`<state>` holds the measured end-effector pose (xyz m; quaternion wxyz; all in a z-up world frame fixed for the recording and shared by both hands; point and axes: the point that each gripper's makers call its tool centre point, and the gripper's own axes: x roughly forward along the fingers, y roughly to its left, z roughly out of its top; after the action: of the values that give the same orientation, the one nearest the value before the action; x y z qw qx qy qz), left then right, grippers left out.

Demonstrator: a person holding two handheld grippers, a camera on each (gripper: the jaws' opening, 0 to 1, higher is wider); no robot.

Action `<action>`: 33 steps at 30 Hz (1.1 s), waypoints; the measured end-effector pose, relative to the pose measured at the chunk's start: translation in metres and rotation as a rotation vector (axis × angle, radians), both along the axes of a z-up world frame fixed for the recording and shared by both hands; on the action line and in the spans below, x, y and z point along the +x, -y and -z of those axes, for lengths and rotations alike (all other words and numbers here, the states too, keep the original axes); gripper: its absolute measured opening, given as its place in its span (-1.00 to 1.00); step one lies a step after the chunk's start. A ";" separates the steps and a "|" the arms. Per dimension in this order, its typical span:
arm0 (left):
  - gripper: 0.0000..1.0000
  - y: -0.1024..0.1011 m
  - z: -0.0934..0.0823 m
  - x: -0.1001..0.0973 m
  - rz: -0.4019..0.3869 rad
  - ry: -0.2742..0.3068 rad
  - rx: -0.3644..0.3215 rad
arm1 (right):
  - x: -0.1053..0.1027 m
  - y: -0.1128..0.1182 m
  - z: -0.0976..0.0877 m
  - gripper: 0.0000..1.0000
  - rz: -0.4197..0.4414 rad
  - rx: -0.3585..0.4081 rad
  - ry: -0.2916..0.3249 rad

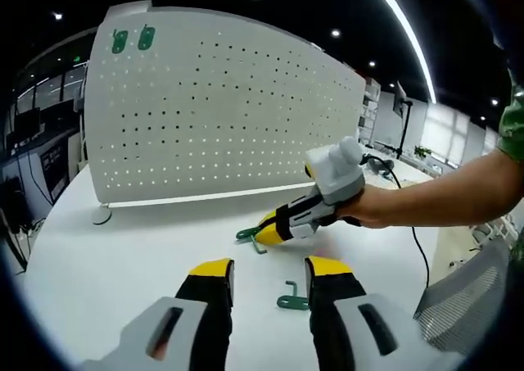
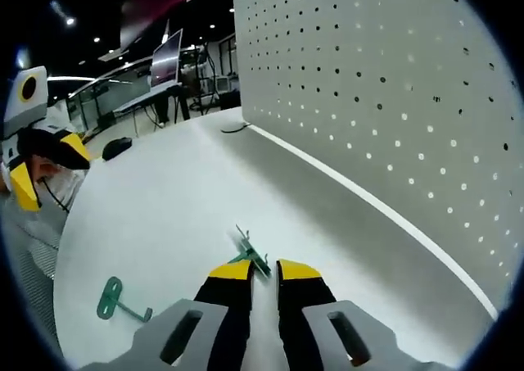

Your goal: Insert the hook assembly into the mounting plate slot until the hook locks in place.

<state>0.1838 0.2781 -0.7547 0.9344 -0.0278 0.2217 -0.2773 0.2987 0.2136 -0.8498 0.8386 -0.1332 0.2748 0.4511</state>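
Right hand-held gripper (image 2: 264, 274): down at the desk (image 2: 164, 215), jaws nearly together around a green hook (image 2: 252, 255). Looks like it's pinching the near end, but I can't tell from either view whether it really has a grip or is just closing in.

Left hand-held gripper (image 1: 268, 279): jaws apart, holding nothing, hovering over the desk with a second hook (image 1: 292, 297) lying just ahead between the tips.

Hook in play: flat on the desk near the foot of the pegboard (image 2: 393, 101), stem pointing roughly away from the right jaws. In the left gripper view you see the right one pressed down on it, with the green end sticking out past the yellow tips.

Pegboard: standing upright at the back of the desk, full of holes. Two hooks (image 1: 133, 38) are already hanging in its top corner (so that's what done looks like).

How I'd do this bit: get a square pinch on the stem, not the thin tip, so it doesn't swivel when lifted. Pick it up slowly and check it hangs straight before heading to the board.

Then: line the prongs up with a hole row, push in and press down till it seats.

Watch out: a thin wire part on a slick desk can skate off sideways as the jaws close.
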 end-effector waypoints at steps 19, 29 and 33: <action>-0.30 -0.001 0.003 -0.001 -0.001 -0.016 0.006 | 0.000 0.000 0.000 -0.95 -0.032 0.004 0.049; -0.31 0.001 0.003 0.000 0.005 -0.016 0.004 | 0.001 0.007 -0.007 -0.96 -0.021 0.007 0.056; -0.32 0.002 0.003 0.000 0.011 -0.015 0.006 | 0.001 0.008 -0.010 -0.96 -0.015 0.010 0.061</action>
<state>0.1835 0.2757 -0.7575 0.9313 -0.0260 0.2299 -0.2813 0.3000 0.2052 -0.8402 0.8440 -0.1449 0.2457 0.4543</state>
